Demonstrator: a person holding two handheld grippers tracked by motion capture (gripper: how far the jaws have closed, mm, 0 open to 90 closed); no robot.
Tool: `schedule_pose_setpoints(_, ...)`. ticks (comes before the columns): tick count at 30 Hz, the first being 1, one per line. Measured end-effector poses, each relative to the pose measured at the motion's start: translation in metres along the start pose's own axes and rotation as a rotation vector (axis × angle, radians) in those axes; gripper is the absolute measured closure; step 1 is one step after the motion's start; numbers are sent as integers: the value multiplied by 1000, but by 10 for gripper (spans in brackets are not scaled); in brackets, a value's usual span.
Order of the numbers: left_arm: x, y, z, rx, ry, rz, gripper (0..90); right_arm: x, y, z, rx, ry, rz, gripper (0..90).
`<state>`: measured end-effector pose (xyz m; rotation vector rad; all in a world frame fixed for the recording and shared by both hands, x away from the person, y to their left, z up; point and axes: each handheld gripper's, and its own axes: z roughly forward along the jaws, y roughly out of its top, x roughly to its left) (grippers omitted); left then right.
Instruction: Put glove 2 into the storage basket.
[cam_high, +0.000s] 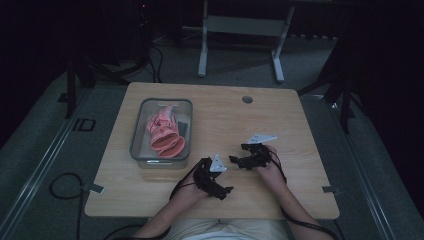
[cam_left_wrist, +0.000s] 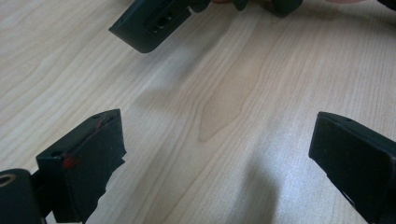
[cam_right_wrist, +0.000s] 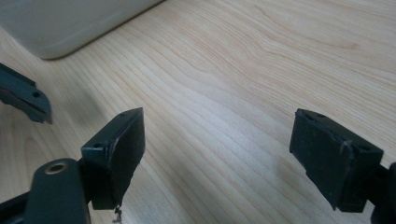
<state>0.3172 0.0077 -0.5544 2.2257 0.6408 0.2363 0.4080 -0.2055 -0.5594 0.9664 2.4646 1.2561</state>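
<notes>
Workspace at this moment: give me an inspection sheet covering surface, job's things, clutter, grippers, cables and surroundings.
Surface: light wooden table with a round hole near the far edge.
Job's things: grey bin at the table's left, holding a pink crumpled item and something dark beside it; what they are cannot be told.
Clutter: nothing seen.
Grippers: left hand-held gripper and right hand-held gripper both open, holding nothing, low over bare wood near the front edge.
Cables: black cable looped on the floor at left; gripper cables run along the forearms.
Surroundings: dim room, grey floor, white table legs behind.
</notes>
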Motion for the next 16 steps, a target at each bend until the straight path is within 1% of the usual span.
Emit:
schedule_pose_setpoints(3,-1,-2,1,-3,-1,5,31,0,-2,1,0,-12,-7,180)
schedule_pose_setpoints(6,-3,-3,1,-10,-6,20,31,-1,-4,0,-11,-12,-7,179)
schedule_pose_setpoints(7,-4,-4,1,-8,-2,22,31,-2,-4,-1,-15,-12,-8,179)
schedule_pose_setpoints(9,-4,-4,2,-8,-4,23,31,-2,-4,0,-18,-12,-2,179)
schedule_pose_setpoints(16,-3,-6,2,-6,-7,26,31,-2,-4,0,-15,-16,-9,178)
